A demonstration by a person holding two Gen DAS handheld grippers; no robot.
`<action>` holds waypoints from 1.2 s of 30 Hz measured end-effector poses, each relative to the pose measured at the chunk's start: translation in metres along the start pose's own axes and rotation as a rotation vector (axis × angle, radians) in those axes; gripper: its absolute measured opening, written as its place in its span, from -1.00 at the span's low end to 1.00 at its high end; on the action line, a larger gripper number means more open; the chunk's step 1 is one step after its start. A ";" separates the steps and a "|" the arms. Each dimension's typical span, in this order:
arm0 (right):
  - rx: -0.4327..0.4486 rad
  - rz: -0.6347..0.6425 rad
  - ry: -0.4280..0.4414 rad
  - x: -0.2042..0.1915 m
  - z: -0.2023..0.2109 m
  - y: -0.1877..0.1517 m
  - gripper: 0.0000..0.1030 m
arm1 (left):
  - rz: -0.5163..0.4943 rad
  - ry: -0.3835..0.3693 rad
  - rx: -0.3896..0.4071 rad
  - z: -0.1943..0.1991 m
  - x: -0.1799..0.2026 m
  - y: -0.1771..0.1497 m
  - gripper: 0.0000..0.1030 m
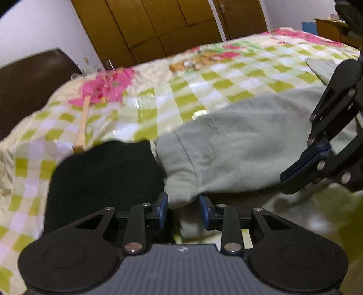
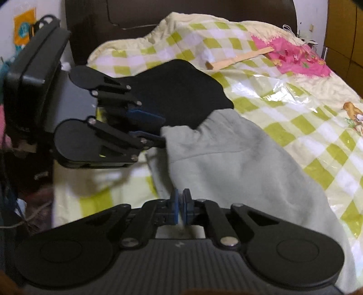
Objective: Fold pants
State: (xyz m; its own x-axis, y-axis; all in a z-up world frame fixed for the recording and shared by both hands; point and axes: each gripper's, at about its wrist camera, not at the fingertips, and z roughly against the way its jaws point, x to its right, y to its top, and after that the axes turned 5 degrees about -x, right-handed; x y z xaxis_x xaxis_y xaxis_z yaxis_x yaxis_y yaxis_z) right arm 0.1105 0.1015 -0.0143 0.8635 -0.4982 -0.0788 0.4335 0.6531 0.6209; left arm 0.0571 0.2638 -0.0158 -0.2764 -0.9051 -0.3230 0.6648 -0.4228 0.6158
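Observation:
Light grey pants (image 1: 238, 145) lie on the checked bed cover, next to a black cloth (image 1: 102, 172). My left gripper (image 1: 183, 204) has its jaws partly apart with a bunched end of the grey pants between the blue pads; it shows at the left of the right wrist view (image 2: 158, 129). My right gripper (image 2: 180, 204) is shut on the near edge of the grey pants (image 2: 238, 168), with a thin strip of fabric between its pads. It shows at the right of the left wrist view (image 1: 301, 168). The black cloth (image 2: 179, 93) lies beyond the left gripper.
The bed cover (image 1: 181, 90) is green and white checked with pink patches and a shiny plastic layer. A wooden stick (image 2: 240, 59) lies near the pink patch. A dark headboard (image 2: 181, 13) stands behind. Wooden wardrobes (image 1: 158, 25) are across the room.

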 end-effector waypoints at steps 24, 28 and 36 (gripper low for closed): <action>0.025 0.068 -0.141 -0.001 -0.018 0.006 -0.87 | -0.167 0.026 0.055 -0.014 0.031 0.006 0.21; 0.036 0.014 -0.076 0.002 -0.003 0.012 -0.94 | -0.150 0.001 0.045 -0.012 0.028 0.009 -0.29; 0.048 0.030 -0.049 -0.019 -0.008 0.005 -0.94 | -0.136 0.054 0.008 -0.012 0.020 0.001 -0.42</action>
State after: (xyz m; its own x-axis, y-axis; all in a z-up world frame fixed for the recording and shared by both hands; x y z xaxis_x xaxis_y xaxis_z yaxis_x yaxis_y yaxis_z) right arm 0.0982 0.1190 -0.0159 0.8617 -0.5068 -0.0224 0.3938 0.6403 0.6595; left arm 0.0601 0.2461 -0.0300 -0.3253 -0.8358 -0.4422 0.6178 -0.5419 0.5697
